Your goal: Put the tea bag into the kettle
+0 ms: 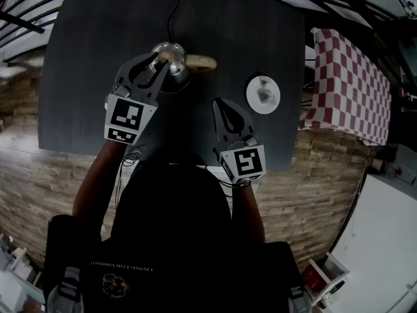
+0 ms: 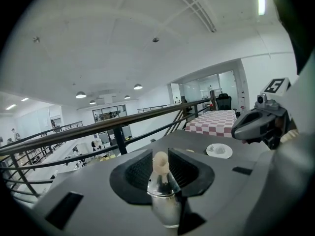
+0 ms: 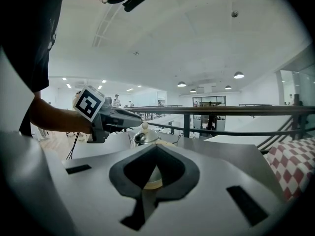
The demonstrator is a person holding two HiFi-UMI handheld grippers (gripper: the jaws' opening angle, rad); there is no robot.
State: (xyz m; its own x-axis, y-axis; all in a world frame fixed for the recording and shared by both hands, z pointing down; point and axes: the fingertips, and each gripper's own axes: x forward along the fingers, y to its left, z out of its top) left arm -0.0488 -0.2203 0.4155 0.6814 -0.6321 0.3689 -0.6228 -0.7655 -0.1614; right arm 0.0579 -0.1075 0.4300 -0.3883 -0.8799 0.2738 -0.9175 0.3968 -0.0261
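A steel kettle point(image 1: 174, 70) with a beige handle point(image 1: 201, 62) stands at the table's far middle. My left gripper point(image 1: 159, 60) is at its top, shut on the cream knob point(image 2: 160, 162) of the steel lid point(image 2: 165, 200). In the right gripper view the lid point(image 3: 144, 136) sits at the kettle's top, under the left gripper point(image 3: 115, 117). The tea bag point(image 1: 264, 94) lies on a white plate point(image 1: 250, 97) to the kettle's right. My right gripper point(image 1: 219, 103) hovers shut and empty between kettle and plate, nearer me; its jaws point(image 3: 156, 149) point at the kettle's base.
A black cable point(image 1: 171, 12) runs from the kettle to the table's far edge. A red-checked table point(image 1: 348, 87) stands to the right. A dark railing point(image 3: 221, 111) lies beyond the table. My body is at the table's near edge.
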